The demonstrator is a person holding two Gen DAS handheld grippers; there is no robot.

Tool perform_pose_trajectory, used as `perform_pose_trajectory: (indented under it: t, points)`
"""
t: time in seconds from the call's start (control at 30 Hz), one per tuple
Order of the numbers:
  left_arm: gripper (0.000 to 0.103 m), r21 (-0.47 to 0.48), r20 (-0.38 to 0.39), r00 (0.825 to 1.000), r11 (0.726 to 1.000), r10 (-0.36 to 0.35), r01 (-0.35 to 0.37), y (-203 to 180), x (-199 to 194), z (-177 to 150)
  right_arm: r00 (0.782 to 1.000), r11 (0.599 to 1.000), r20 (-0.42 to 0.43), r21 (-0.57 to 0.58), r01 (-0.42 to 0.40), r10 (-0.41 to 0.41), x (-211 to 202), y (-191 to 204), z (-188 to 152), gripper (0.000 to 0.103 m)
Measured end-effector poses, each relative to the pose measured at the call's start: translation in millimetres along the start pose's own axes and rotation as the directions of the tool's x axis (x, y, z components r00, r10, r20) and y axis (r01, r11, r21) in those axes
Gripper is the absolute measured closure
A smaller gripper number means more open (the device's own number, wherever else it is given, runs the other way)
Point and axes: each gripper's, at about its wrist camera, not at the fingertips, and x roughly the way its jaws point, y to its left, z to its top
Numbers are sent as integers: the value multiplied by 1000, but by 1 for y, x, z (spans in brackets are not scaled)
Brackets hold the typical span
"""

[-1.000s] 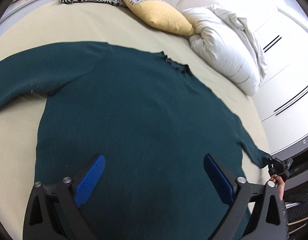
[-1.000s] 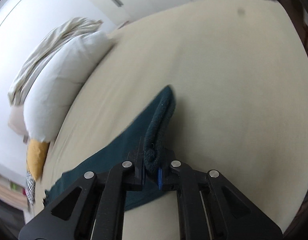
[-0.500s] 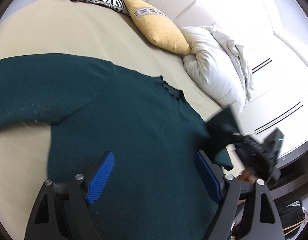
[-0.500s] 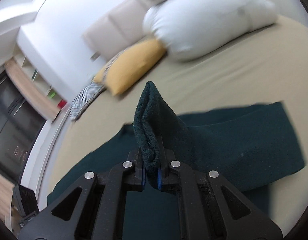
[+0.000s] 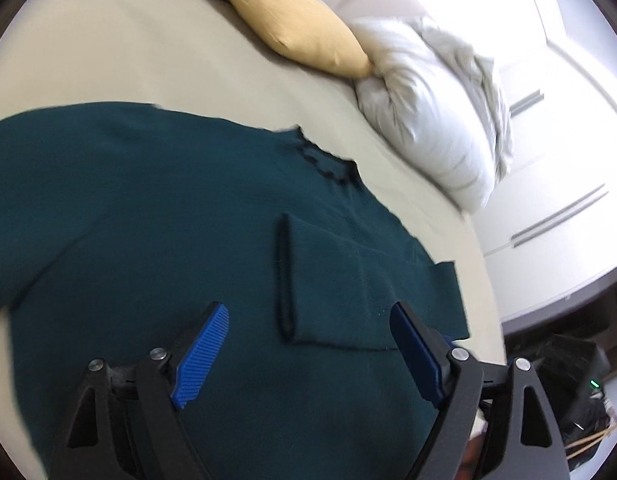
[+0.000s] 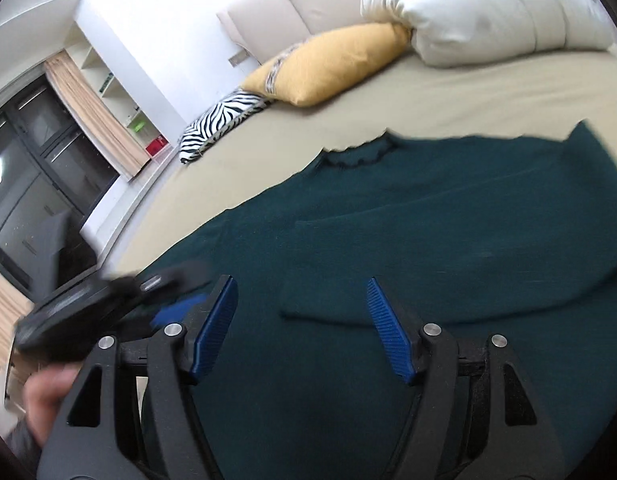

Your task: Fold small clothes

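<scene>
A dark teal sweater (image 5: 148,220) lies spread flat on the beige bed (image 5: 128,52). One sleeve (image 5: 348,280) is folded across its body, with the cuff (image 5: 283,276) near the middle. My left gripper (image 5: 308,320) hangs open just above the sweater, and the cuff lies ahead between its blue pads, untouched. In the right wrist view my right gripper (image 6: 298,292) is opening over the folded sleeve (image 6: 448,280); nothing is between its pads. The sweater (image 6: 428,200) fills that view, collar at the top.
A yellow cushion (image 5: 304,28), a zebra cushion (image 6: 224,120) and a white duvet (image 5: 436,120) sit at the head of the bed. The bed's right edge (image 5: 484,280) drops to dark items on the floor. A hand (image 6: 44,396) shows at the lower left.
My right gripper carried the sleeve cuff across over the sweater's body and let it go; the sleeve now lies folded there. My left gripper shifted sideways over the sweater.
</scene>
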Motion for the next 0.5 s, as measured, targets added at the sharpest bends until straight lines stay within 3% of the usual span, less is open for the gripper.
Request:
perform_pose_trajectory:
  t: [0.1, 0.17, 0.23, 0.33, 0.5]
  points:
    - [20, 32, -43, 998, 998, 48, -47, -12, 33, 12, 994, 995, 45, 27, 98, -99, -39, -38, 5, 37]
    - [41, 41, -85, 994, 997, 70, -67, -17, 57, 17, 988, 986, 61, 95, 138, -144, -57, -73, 14, 37]
    - [54, 71, -88, 989, 991, 117, -110, -24, 68, 18, 979, 973, 80, 155, 173, -187, -74, -107, 16, 37]
    - [93, 104, -83, 983, 983, 161, -152, -27, 74, 18, 968, 947, 85, 241, 211, -238, -90, -149, 20, 37]
    - [95, 104, -23, 989, 985, 144, -141, -19, 53, 21, 961, 919, 75, 321, 229, -266, -90, -205, 35, 37]
